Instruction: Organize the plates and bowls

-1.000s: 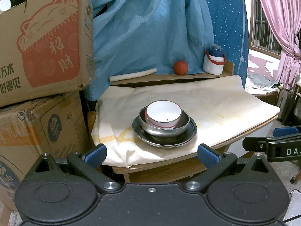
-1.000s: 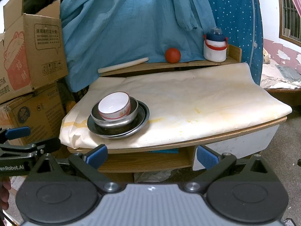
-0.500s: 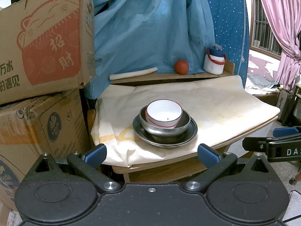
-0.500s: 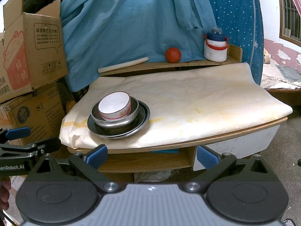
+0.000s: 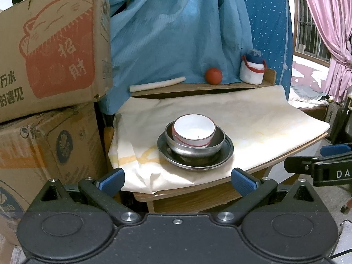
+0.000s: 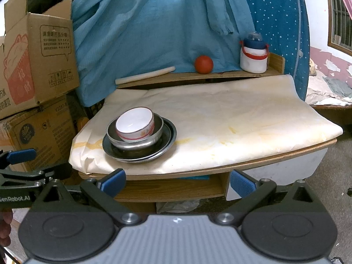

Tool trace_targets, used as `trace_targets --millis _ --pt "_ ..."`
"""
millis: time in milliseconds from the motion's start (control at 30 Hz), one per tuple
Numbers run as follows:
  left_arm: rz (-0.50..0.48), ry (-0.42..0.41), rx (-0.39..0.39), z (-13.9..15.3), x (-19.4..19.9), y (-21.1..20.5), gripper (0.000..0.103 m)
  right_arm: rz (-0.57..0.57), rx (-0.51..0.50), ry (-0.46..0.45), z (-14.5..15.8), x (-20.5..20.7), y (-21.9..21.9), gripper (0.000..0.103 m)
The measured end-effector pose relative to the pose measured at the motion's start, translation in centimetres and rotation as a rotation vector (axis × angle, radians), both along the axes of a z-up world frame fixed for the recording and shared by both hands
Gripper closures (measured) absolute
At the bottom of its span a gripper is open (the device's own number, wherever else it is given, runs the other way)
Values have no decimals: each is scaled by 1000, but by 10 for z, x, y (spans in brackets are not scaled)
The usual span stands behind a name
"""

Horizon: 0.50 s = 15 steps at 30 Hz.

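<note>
Closest, the left gripper has its blue fingers wide apart and holds nothing. The right gripper is spread wide and empty too. Both hang in front of the table. Next, on the table's cloth, a white bowl sits in a metal bowl on a metal plate. Far back, an orange ball and a white bottle stand on a shelf.
</note>
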State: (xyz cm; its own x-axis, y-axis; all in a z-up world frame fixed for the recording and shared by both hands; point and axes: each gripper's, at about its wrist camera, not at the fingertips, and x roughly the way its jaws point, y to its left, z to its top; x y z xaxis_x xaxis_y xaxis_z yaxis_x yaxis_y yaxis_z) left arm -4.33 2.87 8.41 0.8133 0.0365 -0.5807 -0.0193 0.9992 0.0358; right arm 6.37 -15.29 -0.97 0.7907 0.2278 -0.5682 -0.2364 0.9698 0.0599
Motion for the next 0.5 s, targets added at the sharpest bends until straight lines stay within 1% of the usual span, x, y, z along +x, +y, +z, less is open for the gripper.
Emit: trace_targets --millis 200,400,500 --pt "10 6 -3 -1 1 0 1 3 -2 2 0 0 1 0" --pt "-1 13 0 -2 3 -1 1 4 -3 2 0 0 1 0" --pt "-7 8 -19 -2 2 1 1 3 -2 2 0 0 1 0"
